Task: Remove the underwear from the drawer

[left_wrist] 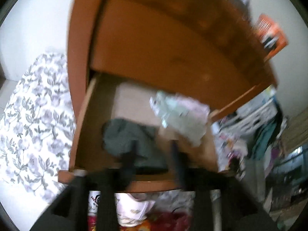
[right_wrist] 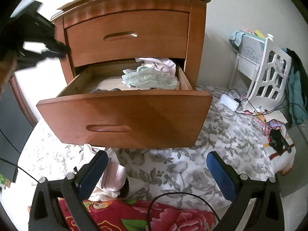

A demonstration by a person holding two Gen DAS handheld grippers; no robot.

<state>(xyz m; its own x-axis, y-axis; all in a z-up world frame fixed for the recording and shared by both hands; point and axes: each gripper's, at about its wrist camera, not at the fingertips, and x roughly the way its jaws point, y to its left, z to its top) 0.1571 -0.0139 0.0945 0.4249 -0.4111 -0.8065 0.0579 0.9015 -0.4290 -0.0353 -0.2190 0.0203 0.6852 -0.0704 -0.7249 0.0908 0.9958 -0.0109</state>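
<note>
Left gripper [left_wrist: 154,150]: jaws parted, nothing held, poised over the open drawer [left_wrist: 82,115] above a grey garment [left_wrist: 125,132]. Right gripper [right_wrist: 156,171]: jaws wide apart, empty, low before the drawer front, above the floral bedsheet [right_wrist: 192,154]. Underwear [right_wrist: 148,79]: pale green lace piece heaped at the drawer's right rear, a pink garment [right_wrist: 159,63] behind it. Upper drawer [right_wrist: 127,36]: closed.

Two hand-held black grippers, both with jaws apart

The left black two-finger gripper [left_wrist: 154,154] points steeply downward, its dark fingers [left_wrist: 129,158] blurred and set partly apart with nothing pressed between them. The right black gripper with blue pads [right_wrist: 156,175] also tilts downward, its blue-padded fingers [right_wrist: 92,175] spread wide and gripping nothing.
</note>
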